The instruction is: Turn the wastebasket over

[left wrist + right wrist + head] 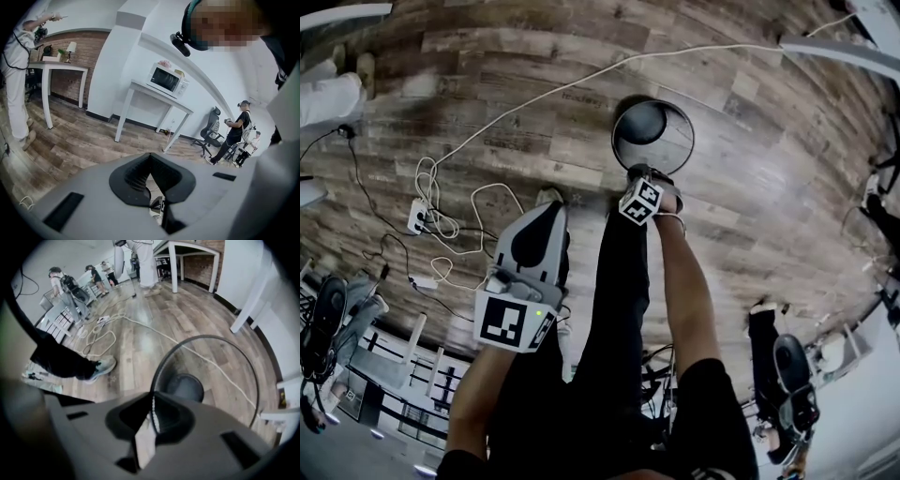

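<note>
- The wooden floor [750, 169] was strewn with cables.
- The wastebasket [643, 123] stood upright on it, mouth up, beyond the person's feet: not yet turned over.
- The right hand-held gripper [643, 173] clenched its near rim.
- The left hand-held gripper [547, 214] was closed on nothing.

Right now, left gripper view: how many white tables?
2. The left table stands against the brick wall; the middle table carries a microwave. The lower frame is blocked, so more may be hidden.
</note>
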A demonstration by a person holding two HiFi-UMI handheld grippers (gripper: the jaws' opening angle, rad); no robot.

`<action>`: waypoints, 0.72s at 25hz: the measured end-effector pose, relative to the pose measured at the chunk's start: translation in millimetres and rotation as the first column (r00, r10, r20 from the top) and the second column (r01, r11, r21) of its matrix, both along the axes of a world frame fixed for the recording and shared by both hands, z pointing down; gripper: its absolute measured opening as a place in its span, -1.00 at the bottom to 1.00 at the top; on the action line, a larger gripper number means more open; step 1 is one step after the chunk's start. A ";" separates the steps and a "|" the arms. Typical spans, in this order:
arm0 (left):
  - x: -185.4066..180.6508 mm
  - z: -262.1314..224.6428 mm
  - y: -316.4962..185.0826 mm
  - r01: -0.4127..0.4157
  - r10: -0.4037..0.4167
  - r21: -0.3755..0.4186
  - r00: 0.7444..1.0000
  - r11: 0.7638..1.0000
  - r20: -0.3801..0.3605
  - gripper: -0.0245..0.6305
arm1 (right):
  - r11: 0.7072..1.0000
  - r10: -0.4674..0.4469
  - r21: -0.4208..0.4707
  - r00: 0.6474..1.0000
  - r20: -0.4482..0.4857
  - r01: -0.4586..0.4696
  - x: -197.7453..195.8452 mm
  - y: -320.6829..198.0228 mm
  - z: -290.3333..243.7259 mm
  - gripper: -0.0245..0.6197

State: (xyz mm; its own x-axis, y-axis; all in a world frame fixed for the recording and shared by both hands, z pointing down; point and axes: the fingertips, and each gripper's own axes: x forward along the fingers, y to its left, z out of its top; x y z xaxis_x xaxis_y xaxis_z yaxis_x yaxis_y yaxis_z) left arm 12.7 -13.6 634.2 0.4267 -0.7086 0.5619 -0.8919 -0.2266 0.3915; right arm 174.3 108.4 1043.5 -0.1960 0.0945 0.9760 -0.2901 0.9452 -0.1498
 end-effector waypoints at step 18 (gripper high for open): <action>9.9 -30.0 14.1 0.005 -0.005 0.018 1.000 1.000 -0.020 -0.82 | 0.973 0.224 0.056 0.974 0.022 -0.225 7.9 -20.0 -45.7 -0.60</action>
State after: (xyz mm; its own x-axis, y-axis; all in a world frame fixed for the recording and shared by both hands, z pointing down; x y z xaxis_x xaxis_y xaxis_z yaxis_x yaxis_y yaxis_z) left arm 22.6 0.5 604.2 0.4342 -0.7205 0.5407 -0.8851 -0.2294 0.4050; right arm 182.2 88.4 997.8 -0.2212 -0.0099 0.9752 -0.4937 0.8635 -0.1032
